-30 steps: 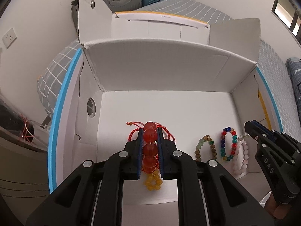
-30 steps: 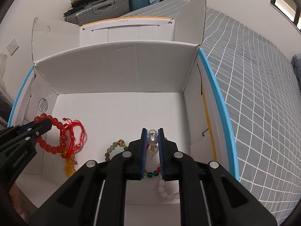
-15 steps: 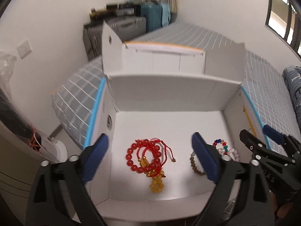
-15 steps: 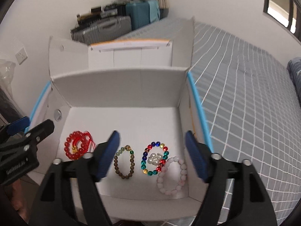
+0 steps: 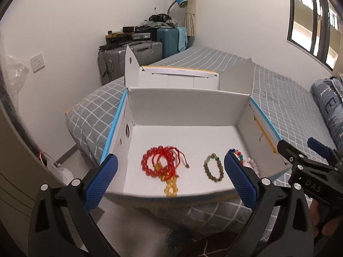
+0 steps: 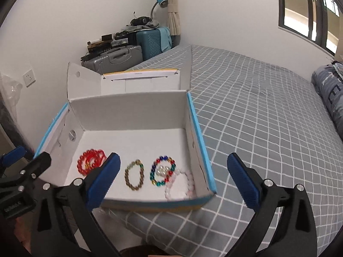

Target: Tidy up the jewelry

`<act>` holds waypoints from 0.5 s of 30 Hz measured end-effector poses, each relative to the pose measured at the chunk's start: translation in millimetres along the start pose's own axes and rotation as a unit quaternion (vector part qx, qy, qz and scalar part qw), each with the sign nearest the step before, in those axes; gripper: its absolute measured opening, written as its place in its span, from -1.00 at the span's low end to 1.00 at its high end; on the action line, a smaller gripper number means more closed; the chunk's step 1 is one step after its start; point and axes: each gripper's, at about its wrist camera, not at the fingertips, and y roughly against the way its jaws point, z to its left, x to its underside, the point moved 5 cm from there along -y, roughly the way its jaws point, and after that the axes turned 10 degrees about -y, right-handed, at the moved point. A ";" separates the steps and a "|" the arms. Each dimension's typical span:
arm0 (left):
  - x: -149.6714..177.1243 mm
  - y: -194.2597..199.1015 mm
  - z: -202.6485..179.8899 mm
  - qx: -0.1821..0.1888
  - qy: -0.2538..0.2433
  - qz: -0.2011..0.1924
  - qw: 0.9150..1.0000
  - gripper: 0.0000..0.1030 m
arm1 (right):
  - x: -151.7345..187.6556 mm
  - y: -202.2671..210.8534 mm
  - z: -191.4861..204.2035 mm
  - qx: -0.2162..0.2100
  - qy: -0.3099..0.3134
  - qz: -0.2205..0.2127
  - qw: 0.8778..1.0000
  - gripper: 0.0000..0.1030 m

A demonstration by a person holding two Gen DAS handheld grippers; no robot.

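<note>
- A white cardboard box, blue along its rims and with its flaps folded out, sat at the corner of a bed with a grey checked cover.
- On the box floor lay a row of jewelry: a red bead bracelet tangled with red cord and a yellow bead strand at the left, an olive-brown bead bracelet in the middle, then a multicoloured bead bracelet ringing a clear bead cluster, and a pale pink bead bracelet against the right wall.
- Suitcases stacked with clutter stood against the far wall, a blue desk lamp beside a curtain above them.
- Nothing stood between the grippers and the box.
- The left gripper hung over the near edge of the box, tilted downward, its jaws having just swung wide apart with nothing between them.
- The right gripper hung alongside, angled the same way, its jaws likewise just spread wide and empty.
</note>
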 end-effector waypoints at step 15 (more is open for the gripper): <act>32.6 6.2 -5.1 -0.017 -0.008 0.001 1.000 0.89 | 33.8 14.4 -6.7 0.005 0.006 -0.005 1.000 0.86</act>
